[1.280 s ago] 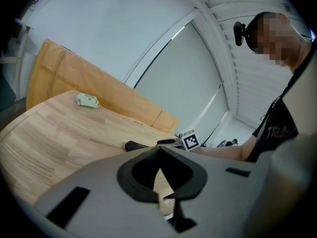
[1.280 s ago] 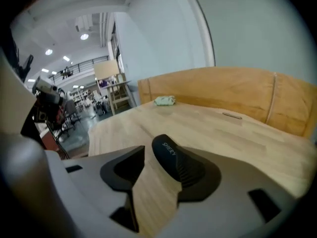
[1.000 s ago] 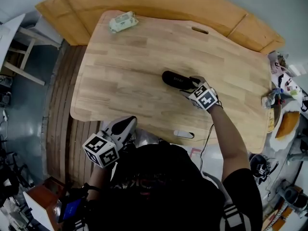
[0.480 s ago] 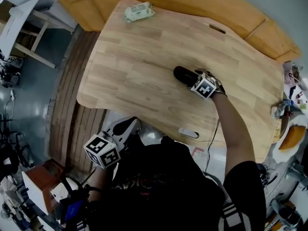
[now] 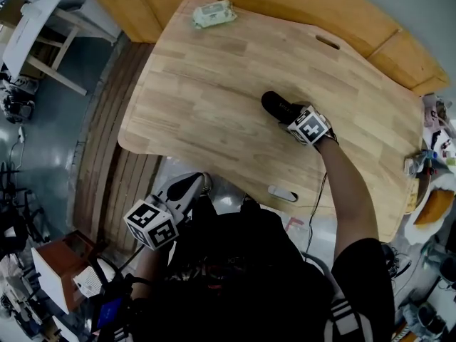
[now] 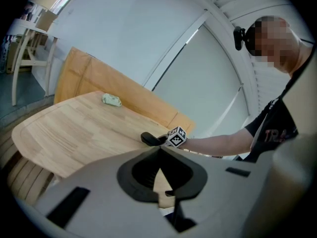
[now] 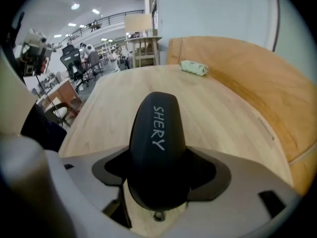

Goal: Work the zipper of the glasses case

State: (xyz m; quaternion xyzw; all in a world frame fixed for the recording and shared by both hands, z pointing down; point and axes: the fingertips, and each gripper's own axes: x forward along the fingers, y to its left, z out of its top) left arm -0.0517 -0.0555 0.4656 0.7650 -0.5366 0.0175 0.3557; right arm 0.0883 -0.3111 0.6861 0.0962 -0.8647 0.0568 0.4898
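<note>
Lowered since before, the right gripper [image 5: 291, 115] has its jaws just narrowed onto the black glasses case [image 7: 157, 148], mid-frame on the surface [image 5: 214, 91]. Only its own view shows the case's white lettering. At lower left the left gripper [image 6: 159, 155] hangs with jaws closed, empty.

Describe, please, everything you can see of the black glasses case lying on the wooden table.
The black glasses case is a smooth, rounded oblong shell with white lettering SHERY along its top. It looks closed and lies flat on the light wooden table, near its middle. A small metal ring shows at its near end. The right gripper straddles that end; its jaws have just been closing and press on both sides.
</note>
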